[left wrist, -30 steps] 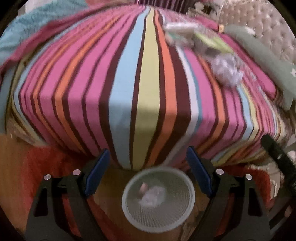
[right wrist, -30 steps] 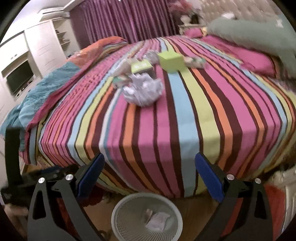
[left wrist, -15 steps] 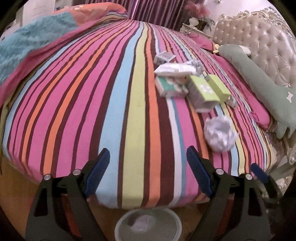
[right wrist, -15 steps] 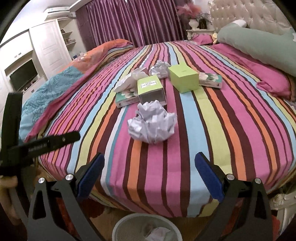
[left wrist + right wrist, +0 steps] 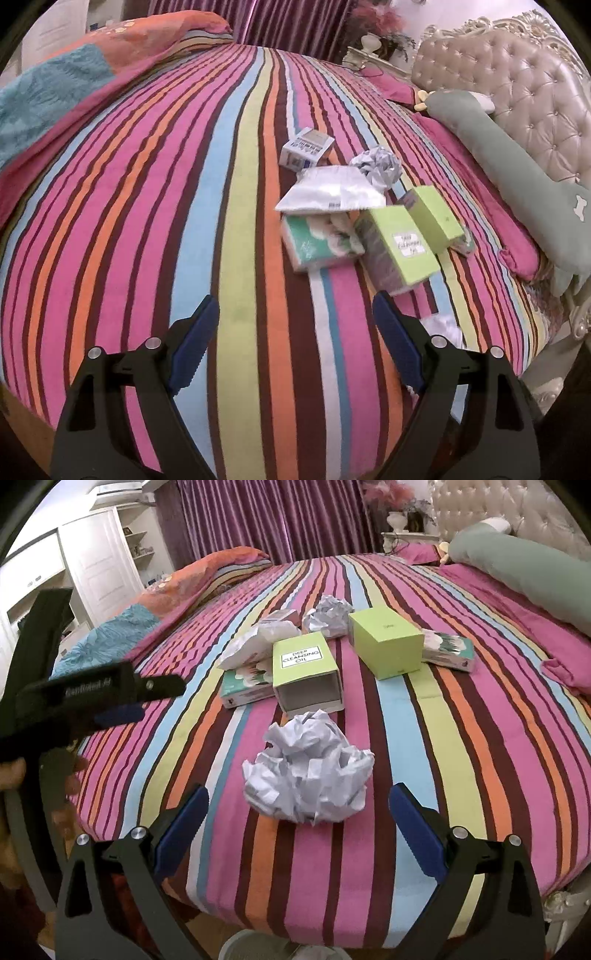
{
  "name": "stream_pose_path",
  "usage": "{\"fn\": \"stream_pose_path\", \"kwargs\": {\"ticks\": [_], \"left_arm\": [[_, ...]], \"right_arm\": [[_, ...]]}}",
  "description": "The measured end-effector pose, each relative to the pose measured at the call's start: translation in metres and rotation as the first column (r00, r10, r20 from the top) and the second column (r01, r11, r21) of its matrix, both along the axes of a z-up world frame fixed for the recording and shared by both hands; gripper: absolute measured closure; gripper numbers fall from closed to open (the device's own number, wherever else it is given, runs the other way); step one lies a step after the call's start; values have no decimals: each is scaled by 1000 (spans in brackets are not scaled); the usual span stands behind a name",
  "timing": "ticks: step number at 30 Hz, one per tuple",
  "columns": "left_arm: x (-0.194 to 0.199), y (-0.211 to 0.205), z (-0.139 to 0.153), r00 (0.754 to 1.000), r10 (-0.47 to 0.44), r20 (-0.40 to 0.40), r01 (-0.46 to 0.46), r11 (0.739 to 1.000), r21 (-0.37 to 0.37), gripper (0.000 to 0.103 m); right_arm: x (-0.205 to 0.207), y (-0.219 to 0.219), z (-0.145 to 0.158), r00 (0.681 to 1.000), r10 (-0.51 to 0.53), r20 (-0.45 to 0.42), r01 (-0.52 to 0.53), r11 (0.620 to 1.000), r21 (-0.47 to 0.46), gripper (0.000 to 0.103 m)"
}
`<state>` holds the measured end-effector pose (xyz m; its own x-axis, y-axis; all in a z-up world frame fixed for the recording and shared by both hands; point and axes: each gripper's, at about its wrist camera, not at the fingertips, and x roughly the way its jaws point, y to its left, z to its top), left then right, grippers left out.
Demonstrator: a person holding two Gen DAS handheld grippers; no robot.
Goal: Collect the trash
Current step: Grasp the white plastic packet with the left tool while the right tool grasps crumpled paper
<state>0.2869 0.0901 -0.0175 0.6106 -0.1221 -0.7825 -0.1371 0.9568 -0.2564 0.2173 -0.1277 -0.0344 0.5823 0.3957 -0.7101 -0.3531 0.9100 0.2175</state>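
Trash lies on the striped bed [image 5: 461, 738]. A crumpled white paper ball [image 5: 308, 773] sits nearest, just ahead of my open, empty right gripper [image 5: 297, 808]. Behind it stand a green "Deep Cleansing Oil" box [image 5: 304, 672], a second green box [image 5: 386, 642], a teal tissue pack [image 5: 242, 686], another crumpled ball [image 5: 328, 616] and a white bag [image 5: 258, 644]. My left gripper [image 5: 295, 319] is open and empty over the bed, short of the teal pack [image 5: 319, 242], green box [image 5: 399, 247], white bag [image 5: 332, 192] and small white box [image 5: 306, 147]. The left gripper also shows in the right wrist view [image 5: 92, 698].
A white mesh waste bin [image 5: 284, 947] stands on the floor below the bed's near edge. A green bolster pillow [image 5: 517, 173] and tufted headboard [image 5: 535, 85] lie to the right. A folded orange and teal blanket [image 5: 74, 77] lies at the far left.
Both grippers have risen from the bin and moved forward over the bed. The trash looms closer in both views and the bin has dropped out of the left view.
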Motion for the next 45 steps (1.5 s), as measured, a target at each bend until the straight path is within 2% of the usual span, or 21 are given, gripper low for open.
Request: {"fn": "stream_pose_path", "kwargs": {"ticks": [6,8,11,15,19,22,32,40,42,43,45], "left_arm": [[33,3,3,1000,-13,-8,13,1000,-19,20],[43,4,4,1000,-18,-10,18,999,-46,20],[61,6,5,999,-41,-14,40,995,-94,20],[89,4,8,996,-87,-28,84,992,-93,21],[118,2,8,987,-150,-58,141,980,-140,20],[133,1,4,983,-163,-81,148,975,-165,20],[166,-13,-13,973,-165,-162,148,983,-113,20],[182,-19,-32,968,-105,-230,97,994,-43,21],[183,-21,-38,964,-109,-244,107,994,-22,27],[182,-22,-39,965,-108,-238,109,994,-10,29],[180,-21,-39,969,-102,-226,104,995,-4,32]], "right_arm": [[11,0,-4,1000,1,-14,-1,1000,-7,9],[15,-1,-7,1000,-6,-25,6,1000,-3,9],[21,-2,-9,999,-5,-38,5,1000,4,9],[28,-1,-12,999,5,-46,-5,1000,2,9],[32,0,-14,999,12,-49,-12,1000,2,9],[35,1,-15,998,22,-53,-22,1000,4,9],[43,16,-16,997,66,-35,-67,997,-23,9],[47,20,-22,997,60,-39,-62,997,-50,10],[50,20,-26,996,58,-63,-61,997,-45,11],[51,20,-28,996,55,-73,-58,997,-44,11],[52,18,-30,996,36,-76,-40,998,-57,26]]}}
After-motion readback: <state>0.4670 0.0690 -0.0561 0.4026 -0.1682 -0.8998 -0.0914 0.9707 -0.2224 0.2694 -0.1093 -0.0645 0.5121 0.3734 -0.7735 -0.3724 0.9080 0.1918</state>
